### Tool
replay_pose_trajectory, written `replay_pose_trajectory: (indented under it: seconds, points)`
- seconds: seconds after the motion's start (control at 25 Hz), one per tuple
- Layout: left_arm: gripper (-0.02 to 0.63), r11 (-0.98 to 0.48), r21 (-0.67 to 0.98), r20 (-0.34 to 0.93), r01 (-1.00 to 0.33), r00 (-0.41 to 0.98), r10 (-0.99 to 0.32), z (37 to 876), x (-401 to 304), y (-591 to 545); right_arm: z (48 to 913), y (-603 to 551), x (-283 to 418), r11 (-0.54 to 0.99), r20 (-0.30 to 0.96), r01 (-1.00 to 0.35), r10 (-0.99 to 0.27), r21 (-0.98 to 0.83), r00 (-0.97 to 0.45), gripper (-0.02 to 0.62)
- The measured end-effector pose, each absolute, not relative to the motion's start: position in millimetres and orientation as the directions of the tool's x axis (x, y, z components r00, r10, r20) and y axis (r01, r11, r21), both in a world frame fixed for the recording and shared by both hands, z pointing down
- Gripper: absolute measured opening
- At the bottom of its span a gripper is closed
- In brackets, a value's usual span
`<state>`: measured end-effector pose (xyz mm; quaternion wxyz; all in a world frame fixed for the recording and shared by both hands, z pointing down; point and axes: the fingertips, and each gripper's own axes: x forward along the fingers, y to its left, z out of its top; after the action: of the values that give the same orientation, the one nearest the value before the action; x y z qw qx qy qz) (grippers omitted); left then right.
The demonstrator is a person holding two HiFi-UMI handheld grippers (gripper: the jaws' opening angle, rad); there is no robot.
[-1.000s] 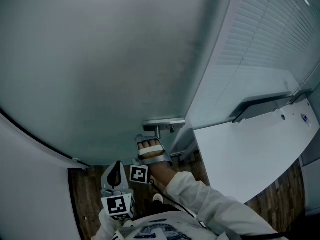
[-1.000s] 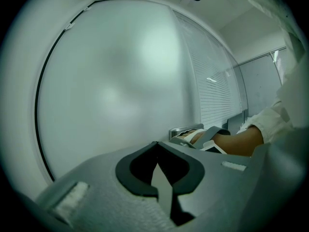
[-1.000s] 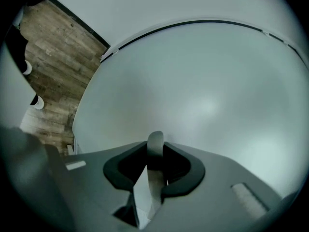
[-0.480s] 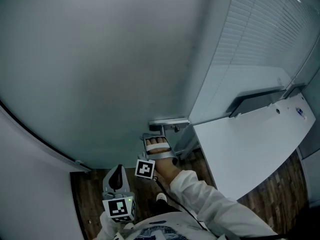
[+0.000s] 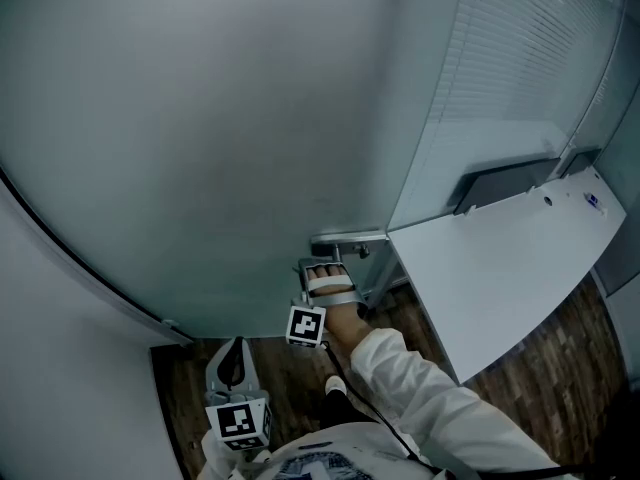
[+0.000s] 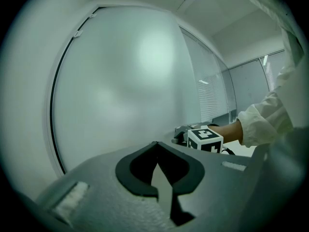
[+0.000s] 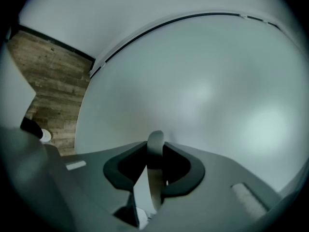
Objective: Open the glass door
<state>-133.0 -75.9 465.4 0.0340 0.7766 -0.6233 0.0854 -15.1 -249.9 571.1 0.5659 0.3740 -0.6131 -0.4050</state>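
I see a dim room: a large frosted glass door (image 5: pixel 200 118) fills the upper left of the head view, slatted white blinds (image 5: pixel 520 48) hang behind glass at the upper right, and a white flat panel (image 5: pixel 500 268) slants across the right. Dark wood-plank floor (image 5: pixel 560 368) shows along the bottom.

The door's task part, a short silver metal handle (image 5: pixel 347 240), sits just right of centre, at the door's lower edge in the frame. My right claw (image 5: pixel 322 266) is just beneath it, its jaws closed tight on a pale upright bar of that handle (image 7: pixel 154 146). The door pane fills that claw's own view. My left claw (image 5: pixel 235 346) hangs low at the lower left, well apart from the handle, its jaws (image 6: pixel 157 149) pressed together on nothing.

Compared with a second ago, the handle and right claw sit further right and slightly higher in the frame, the left claw sits lower, and more floor shows beside the white panel.
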Motion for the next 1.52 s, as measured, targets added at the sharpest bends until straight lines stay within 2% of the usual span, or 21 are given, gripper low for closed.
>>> replay_pose_trajectory:
  seconds: [0.2,0.44,0.68,1.28,1.44,1.52]
  points:
    - [0.005,-0.242,-0.058,0.163,-0.969,0.230,-0.959,467.6,-144.4,-37.9,571.5,-233.2,-15.4,0.354,0.355,0.016,-0.933,0.935,-0.054,0.095]
    - [0.005,-0.242,-0.061,0.190,-0.968,0.227,-0.955,478.1,-142.5,23.0,572.3,-195.9,-8.6,0.406,0.402,-0.043,-0.913,0.913,-0.068,0.095]
    - [0.005,-0.242,-0.054,0.227,-0.969,0.224,-0.948,488.6,-152.0,57.5,572.6,-182.3,-10.6,0.401,0.399,-0.027,-0.914,0.916,-0.069,0.094]
    - [0.005,-0.238,-0.032,0.236,-0.971,0.224,-0.946,485.2,-123.0,39.4,570.1,-171.8,-16.6,0.371,0.369,-0.005,-0.925,0.929,-0.094,0.084]
    - [0.005,-0.219,-0.053,0.242,-0.974,0.200,-0.949,485.5,-122.3,44.3,566.9,-160.8,-25.5,0.423,0.408,-0.087,-0.901,0.902,-0.150,0.087]
    - [0.005,-0.207,-0.048,0.237,-0.977,0.190,-0.953,483.7,-123.7,45.2,570.1,-163.4,-21.4,0.404,0.393,-0.053,-0.908,0.913,-0.145,0.091]
